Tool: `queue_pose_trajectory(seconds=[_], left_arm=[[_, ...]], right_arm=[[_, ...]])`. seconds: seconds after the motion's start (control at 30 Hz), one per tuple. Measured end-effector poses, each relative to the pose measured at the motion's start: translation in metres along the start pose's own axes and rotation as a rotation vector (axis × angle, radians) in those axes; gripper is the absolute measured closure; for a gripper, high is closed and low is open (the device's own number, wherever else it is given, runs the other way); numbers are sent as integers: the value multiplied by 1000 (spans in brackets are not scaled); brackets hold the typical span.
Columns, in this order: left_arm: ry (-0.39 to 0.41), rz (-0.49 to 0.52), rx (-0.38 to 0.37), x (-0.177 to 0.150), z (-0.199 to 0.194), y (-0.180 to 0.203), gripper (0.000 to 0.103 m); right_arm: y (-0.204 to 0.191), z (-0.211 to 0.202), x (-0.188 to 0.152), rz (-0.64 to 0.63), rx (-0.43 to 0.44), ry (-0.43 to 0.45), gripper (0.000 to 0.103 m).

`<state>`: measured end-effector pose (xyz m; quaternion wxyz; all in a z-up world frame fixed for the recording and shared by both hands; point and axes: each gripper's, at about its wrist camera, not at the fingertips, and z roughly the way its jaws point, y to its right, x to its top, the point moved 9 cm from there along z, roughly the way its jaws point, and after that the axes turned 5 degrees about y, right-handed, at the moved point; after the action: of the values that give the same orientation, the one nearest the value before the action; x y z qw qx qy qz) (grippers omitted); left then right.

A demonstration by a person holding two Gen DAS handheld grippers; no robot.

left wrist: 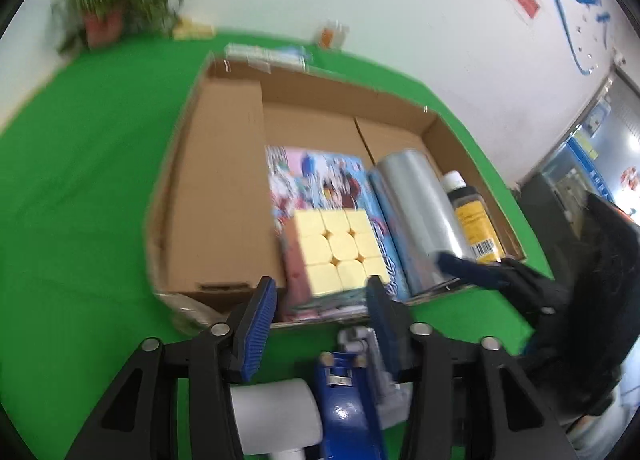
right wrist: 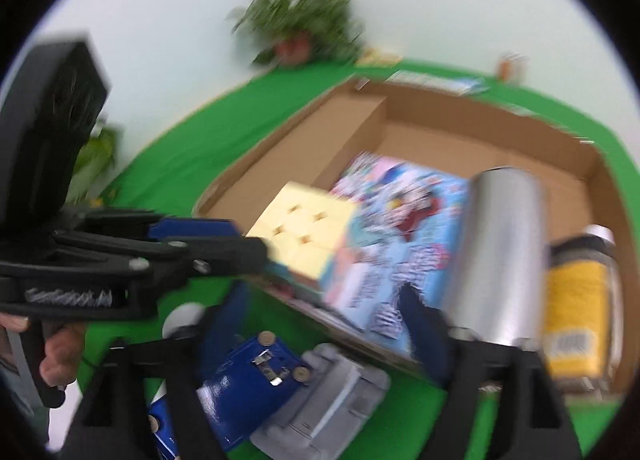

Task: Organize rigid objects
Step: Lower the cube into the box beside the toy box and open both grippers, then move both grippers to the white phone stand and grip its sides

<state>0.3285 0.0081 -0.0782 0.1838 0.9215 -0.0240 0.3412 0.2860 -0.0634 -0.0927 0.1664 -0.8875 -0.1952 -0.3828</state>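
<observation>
Green table [left wrist: 80,180], blurred cube [left wrist: 340,248]

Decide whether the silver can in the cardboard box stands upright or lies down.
Lying down: the silver can rests lengthwise on the cardboard box floor.

The cardboard box [left wrist: 216,196] lay open on top. Its far half, toward twelve o'clock, was bare floor. Nearer, the yellow cube [left wrist: 340,256] on a picture book [left wrist: 316,184], the silver can [left wrist: 416,216] and bottle [left wrist: 474,220] at three o'clock filled it.
</observation>
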Motion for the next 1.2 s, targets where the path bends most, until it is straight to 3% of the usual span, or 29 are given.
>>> queue_pose_trajectory(seconds=[0.03,0.1,0.17,0.2,0.23,0.27,0.3,0.33,0.37,0.4,0.43,0.47,0.5,0.6,0.67,0.8,0.93,1.03,1.1,1.13,1.2], left_arm=[[63,4,11,3,-14,0,22],[218,-17,54,9,-42,-4,0],[308,-8,93,6,-61,-3,0],[299,8,106,2,-62,-3,0],[285,19,124,-3,-61,-2,1],[272,27,150,-10,-61,-3,3],[268,32,165,-16,-62,-3,17],[255,33,169,-22,-61,-1,40],[239,34,162,-27,-61,1,53],[218,37,143,-33,-58,5,77],[197,37,124,-39,-57,9,84],[189,41,116,-45,-57,12,84],[189,49,118,-50,-59,15,77],[170,71,166,-60,-56,21,2],[201,58,183,-63,-58,20,1],[149,1,180,-74,-52,9,1],[116,-56,172,-85,-51,3,1],[110,-61,186,-91,-54,3,1],[103,-62,186,-94,-56,5,1],[100,-62,185,-96,-56,7,1],[97,-55,183,-97,-57,11,1]], right_arm=[[4,-12,-1,9,-32,37,19],[11,-32,-9,17,-100,78,19],[16,-43,-19,34,-140,94,19],[16,-49,-26,37,-136,99,21],[15,-53,-31,37,-131,108,36],[14,-56,-36,34,-140,107,59],[15,-57,-40,37,-158,93,63],[13,-58,-44,49,-154,91,63],[12,-60,-45,56,-147,93,61],[9,-60,-49,49,-171,81,55],[8,-59,-52,42,-189,71,28],[6,-59,-54,42,-186,71,10],[3,-59,-58,49,-164,82,10],[1,-50,-70,81,-131,35,10],[2,-43,-78,111,-113,-2,10],[14,-24,-98,201,-117,-84,11],[17,-3,-109,245,-113,-148,28],[8,5,-105,233,-94,-127,30],[4,9,-104,219,-83,-119,41],[2,9,-104,222,-70,-118,54],[2,7,-106,203,-76,-114,55]])
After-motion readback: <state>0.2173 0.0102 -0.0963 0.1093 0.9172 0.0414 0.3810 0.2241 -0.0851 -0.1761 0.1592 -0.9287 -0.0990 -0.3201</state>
